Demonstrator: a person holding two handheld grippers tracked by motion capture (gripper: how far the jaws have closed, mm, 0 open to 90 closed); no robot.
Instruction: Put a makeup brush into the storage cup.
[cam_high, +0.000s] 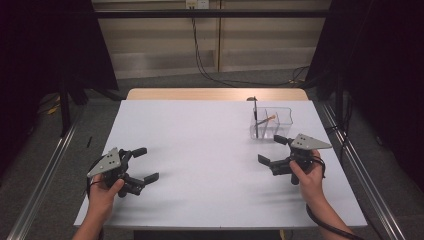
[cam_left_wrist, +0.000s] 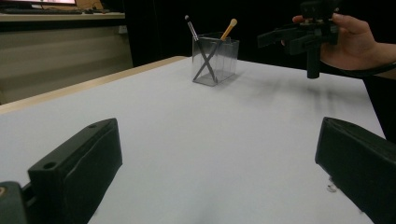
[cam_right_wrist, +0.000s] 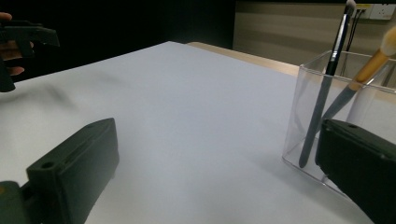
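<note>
While both grippers hang just above the white table (cam_high: 200, 165) with nothing between their jaws, the work looks set to begin at the clear holder by the right hand. Nearest to me, the left gripper (cam_high: 142, 164) is spread wide and empty, held low in the person's left hand (cam_high: 102, 192); from its own view the jaws frame bare tabletop, with the holder well ahead and slightly left of centre. The right gripper (cam_high: 272, 150) is likewise released, jaws apart and gripping nothing, held in the right hand (cam_high: 307, 177).

Just beyond its far jaw stands the clear plastic holder (cam_right_wrist: 327, 116), so close in the right gripper view that the right-hand jaw overlaps its lower wall; whether they touch I cannot tell. Inside lean two makeup brushes, crossed: a dark-handled brush (cam_right_wrist: 329, 79) standing nearly upright, and a tan-tipped brush (cam_right_wrist: 369, 65) tilted further over.

My guess is these brushes are very light, stiff along the handle and soft only at the bristles. Their handles look slim, smooth and round, so they could roll or slip in flat jaws. The sensible hold would be on the upper handle, above the holder's rim, closing squarely and clear of the bristles. The holder itself looks thin-walled and light, liable to slide or tip if a brush drags on it, so a straight upward lift seems wise.
</note>
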